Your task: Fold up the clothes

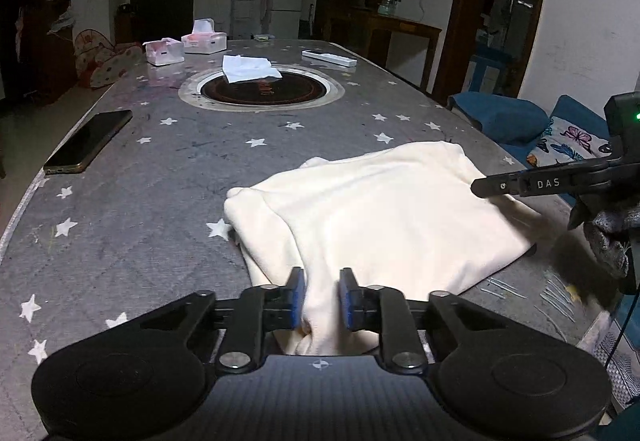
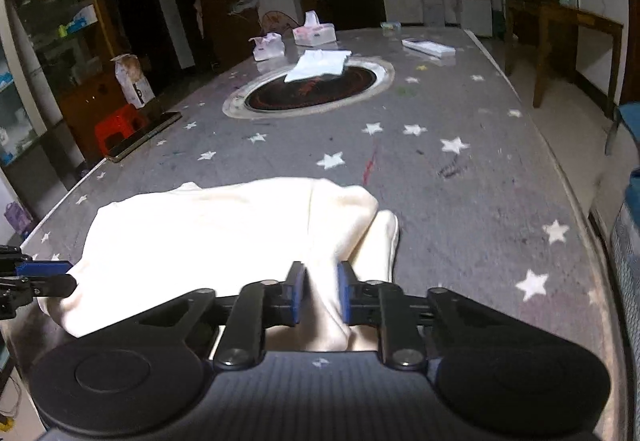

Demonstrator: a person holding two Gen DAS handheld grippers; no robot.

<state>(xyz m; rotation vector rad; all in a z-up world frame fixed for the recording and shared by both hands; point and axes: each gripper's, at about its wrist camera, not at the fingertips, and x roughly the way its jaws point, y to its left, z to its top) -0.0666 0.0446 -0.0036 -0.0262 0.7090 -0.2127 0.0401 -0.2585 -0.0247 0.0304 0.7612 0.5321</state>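
A cream-white garment (image 1: pixel 380 209) lies partly folded on the grey star-patterned table (image 1: pixel 160 169), near its front edge. My left gripper (image 1: pixel 322 299) is shut on a bunched fold of the garment's near edge between its blue pads. My right gripper (image 2: pixel 320 297) is shut on another fold of the same garment (image 2: pixel 224 229) at its right near corner. The right gripper also shows in the left wrist view (image 1: pixel 480 188) at the garment's right side. The left gripper shows in the right wrist view (image 2: pixel 60 277) at the garment's left edge.
A black phone (image 1: pixel 90 141) lies at the table's left edge. A round inset hotplate (image 1: pixel 262 89) with a white cloth (image 1: pixel 248 68) on it sits mid-table. Two tissue boxes (image 1: pixel 202 39) and a white remote (image 1: pixel 328 58) lie at the far end. A blue cushioned seat (image 1: pixel 520 117) stands right.
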